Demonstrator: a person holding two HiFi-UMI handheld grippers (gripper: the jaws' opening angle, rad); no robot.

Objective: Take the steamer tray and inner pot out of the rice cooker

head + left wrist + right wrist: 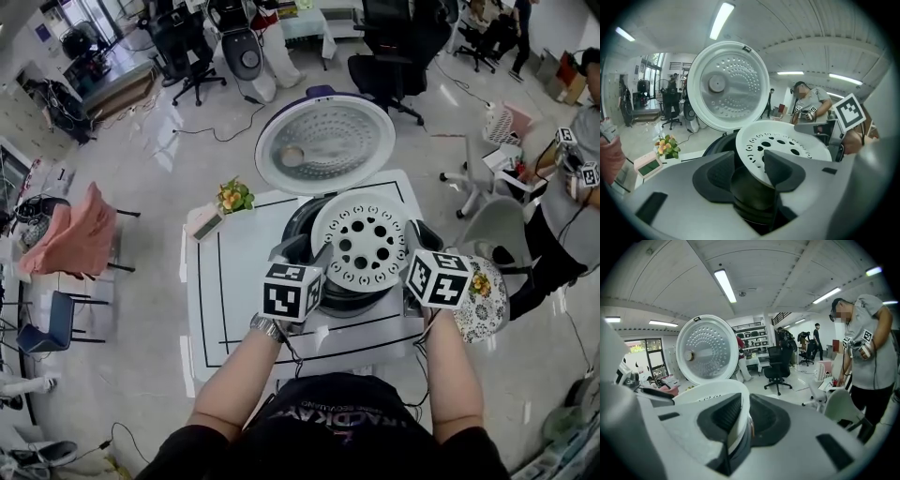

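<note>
Steamer tray [367, 247] clamped in right claw [744, 413], loose inside left claw [749, 161].

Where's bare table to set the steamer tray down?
Free: the left half of the table, left of the rice cooker, between the flowers and small box at its far corner and the near edge. Crowded: the right half, taken by the cooker, the tilted steamer tray and the left gripper and right gripper at its rim.
</note>
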